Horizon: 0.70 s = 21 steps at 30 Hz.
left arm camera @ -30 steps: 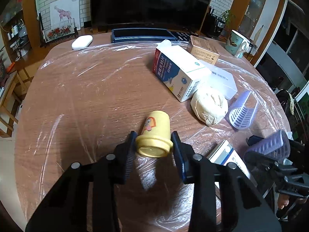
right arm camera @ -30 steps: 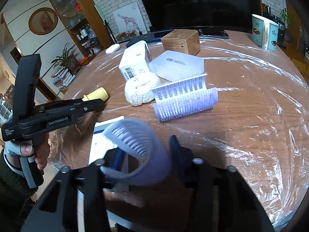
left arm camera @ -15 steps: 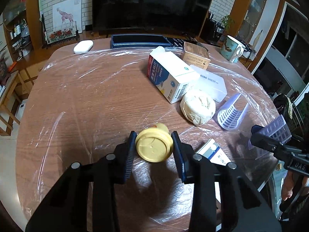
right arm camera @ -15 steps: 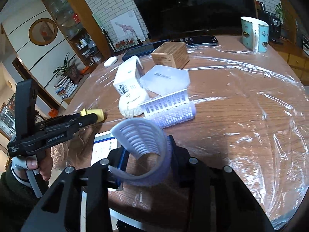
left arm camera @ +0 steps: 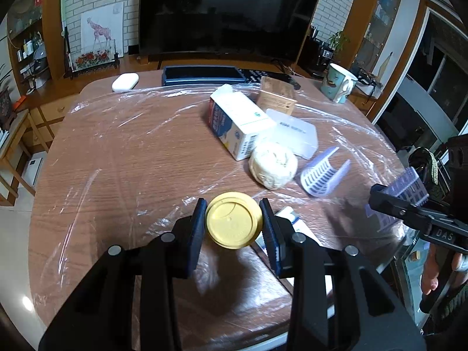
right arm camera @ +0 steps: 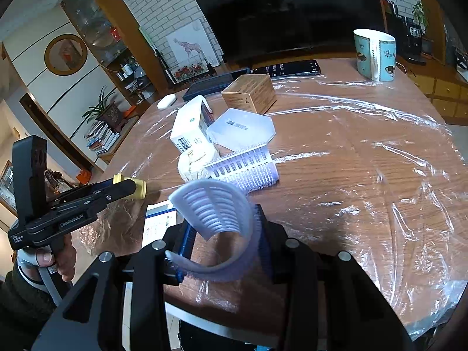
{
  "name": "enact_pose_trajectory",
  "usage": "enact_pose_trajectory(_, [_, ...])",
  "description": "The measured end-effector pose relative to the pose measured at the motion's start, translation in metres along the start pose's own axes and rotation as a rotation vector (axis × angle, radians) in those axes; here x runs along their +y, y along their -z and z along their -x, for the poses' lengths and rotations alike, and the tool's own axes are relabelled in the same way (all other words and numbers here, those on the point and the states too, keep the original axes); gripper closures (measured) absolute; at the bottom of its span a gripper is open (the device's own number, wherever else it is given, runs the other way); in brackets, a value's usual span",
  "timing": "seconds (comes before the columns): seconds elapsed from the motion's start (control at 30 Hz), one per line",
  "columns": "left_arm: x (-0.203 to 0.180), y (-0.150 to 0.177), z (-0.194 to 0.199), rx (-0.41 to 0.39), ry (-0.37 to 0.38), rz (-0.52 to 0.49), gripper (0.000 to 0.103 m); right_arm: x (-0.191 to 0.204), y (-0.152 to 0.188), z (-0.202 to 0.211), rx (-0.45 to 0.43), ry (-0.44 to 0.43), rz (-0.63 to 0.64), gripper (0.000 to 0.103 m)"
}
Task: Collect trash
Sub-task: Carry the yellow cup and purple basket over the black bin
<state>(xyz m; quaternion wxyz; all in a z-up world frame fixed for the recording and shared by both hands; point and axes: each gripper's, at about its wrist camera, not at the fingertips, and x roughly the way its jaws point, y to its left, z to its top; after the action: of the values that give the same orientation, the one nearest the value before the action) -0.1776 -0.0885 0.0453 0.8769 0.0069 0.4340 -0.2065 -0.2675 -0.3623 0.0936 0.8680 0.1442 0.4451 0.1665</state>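
Observation:
My left gripper (left arm camera: 233, 224) is shut on a small yellow cup (left arm camera: 233, 219), whose round base faces the camera, lifted above the plastic-covered wooden table (left arm camera: 122, 152). In the right wrist view the same yellow cup (right arm camera: 137, 188) shows at the left gripper's tip. My right gripper (right arm camera: 223, 237) is shut on a curved pale-purple ribbed plastic tray (right arm camera: 216, 207), held above the table's near edge. A second purple ribbed tray (right arm camera: 245, 169) lies on the table beside a crumpled white paper ball (left arm camera: 273, 165). A white and blue carton (left arm camera: 237, 122) lies behind the ball.
A brown cardboard box (left arm camera: 276, 99), a flat white box (left arm camera: 295, 133), a white and blue leaflet (right arm camera: 159, 222), a mug (right arm camera: 376, 55), a dark tray (left arm camera: 201, 74), a phone (right arm camera: 288, 68) and a white case (left arm camera: 125, 82) share the table. A television stands behind.
Both grippers have risen and pulled back from the table with their loads. The yellow cup has tipped so its base now faces the left camera. The table items look smaller and farther.

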Motion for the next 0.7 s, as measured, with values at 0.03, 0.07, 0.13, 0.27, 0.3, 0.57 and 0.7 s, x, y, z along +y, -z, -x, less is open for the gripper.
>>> enact_pose_trajectory(0.03, [-0.003, 0.001, 0.002, -0.002, 0.001, -0.002, 0.065, 0.0, 0.001, 0.001, 0.003, 0.006, 0.003, 0.065])
enact_pose_trajectory(0.07, [-0.006, 0.003, 0.005, -0.004, 0.002, -0.006, 0.065, 0.001, 0.001, 0.002, 0.007, 0.013, 0.005, 0.065])
enact_pose_trajectory(0.13, [-0.01, 0.006, 0.01, -0.007, 0.006, -0.01, 0.065, 0.002, 0.002, 0.005, 0.01, 0.034, 0.01, 0.065])
enact_pose_trajectory(0.27, [-0.021, 0.013, 0.02, -0.012, 0.012, -0.021, 0.065, 0.008, 0.006, 0.015, 0.008, 0.075, 0.038, 0.065])
enact_pose_trajectory(0.3, [-0.024, 0.015, 0.022, -0.014, 0.014, -0.024, 0.065, 0.009, 0.007, 0.018, 0.006, 0.079, 0.044, 0.065])
enact_pose_trajectory(0.57, [-0.048, 0.036, 0.041, -0.016, 0.037, -0.052, 0.065, 0.015, 0.023, 0.039, 0.003, 0.072, 0.068, 0.065])
enact_pose_trajectory(0.7, [-0.059, 0.046, 0.048, -0.009, 0.046, -0.063, 0.065, 0.016, 0.033, 0.05, 0.011, 0.067, 0.069, 0.065])
